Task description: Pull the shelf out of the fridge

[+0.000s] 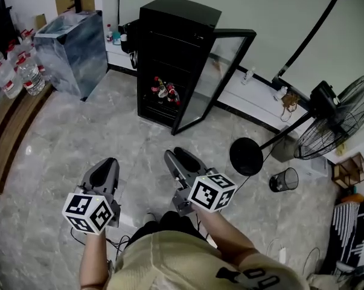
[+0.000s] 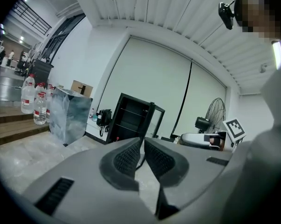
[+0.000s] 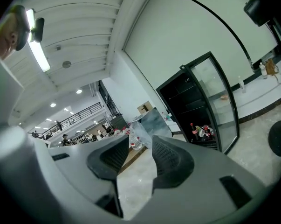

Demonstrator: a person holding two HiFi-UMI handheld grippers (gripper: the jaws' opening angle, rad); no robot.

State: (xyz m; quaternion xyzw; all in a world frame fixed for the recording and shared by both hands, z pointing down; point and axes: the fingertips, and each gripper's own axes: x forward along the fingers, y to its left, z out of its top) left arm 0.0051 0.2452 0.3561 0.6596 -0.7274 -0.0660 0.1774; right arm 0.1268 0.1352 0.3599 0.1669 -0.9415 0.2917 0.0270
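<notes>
Arms hold left gripper and right gripper low, facing fridge.

Floor ahead of L gripper and R gripper clear up to fridge — front open. Glass door juts ahead-right of R gripper; fan base near its right — bottles low inside.

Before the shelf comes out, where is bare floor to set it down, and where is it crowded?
Bare floor lies before the fridge, between the grey box and its open door. Crowded at right: fan base, bin.
</notes>
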